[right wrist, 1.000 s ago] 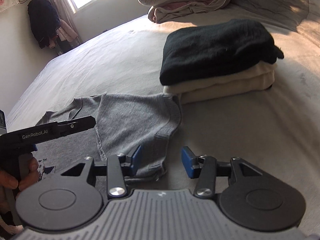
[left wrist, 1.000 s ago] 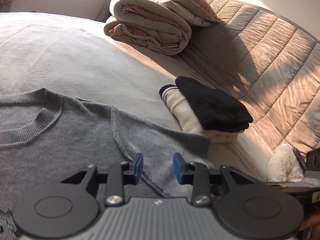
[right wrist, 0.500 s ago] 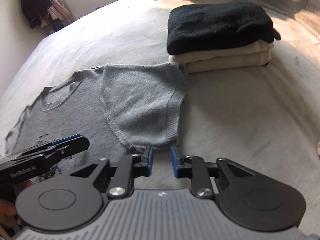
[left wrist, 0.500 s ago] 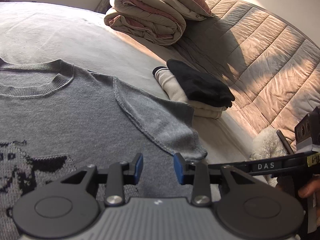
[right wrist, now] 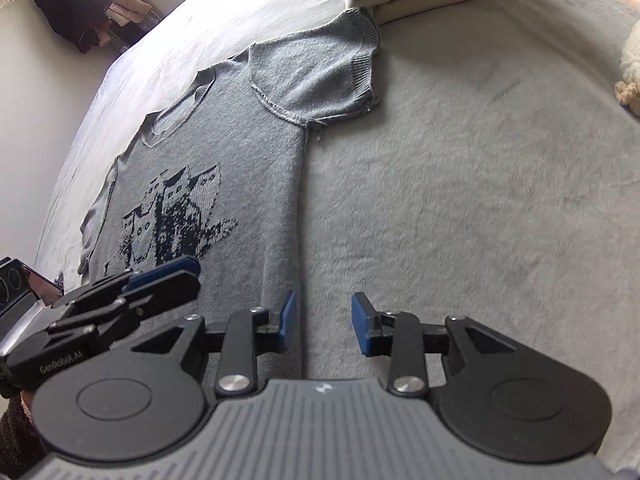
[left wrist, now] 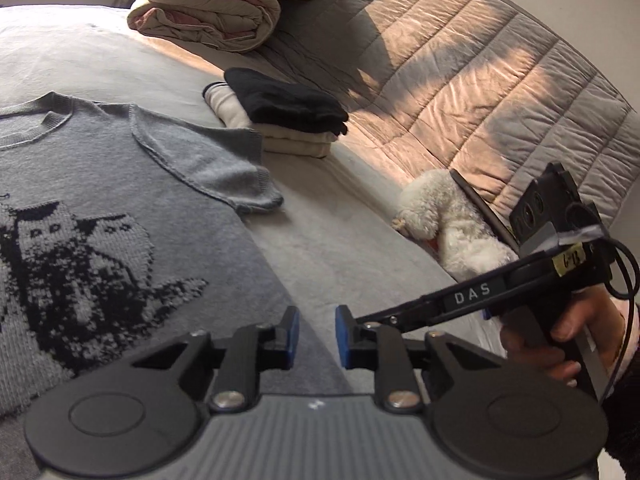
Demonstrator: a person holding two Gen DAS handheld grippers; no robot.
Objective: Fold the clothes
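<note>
Folded stack (left wrist: 288, 120) (black over cream) touches sweater sleeve (left wrist: 224, 164).

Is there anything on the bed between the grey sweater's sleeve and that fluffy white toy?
No. Between the sleeve and the white toy there is only bare bedsheet, seen best in the left wrist view.

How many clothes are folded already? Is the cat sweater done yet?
Two are done: a black top sits folded on a folded cream one. The grey cat sweater is the one being worked on. It lies flat, sleeve out, and the right gripper hangs open by its side edge, gripping nothing. Left to do: all its folds, then probably stacking it.
</note>
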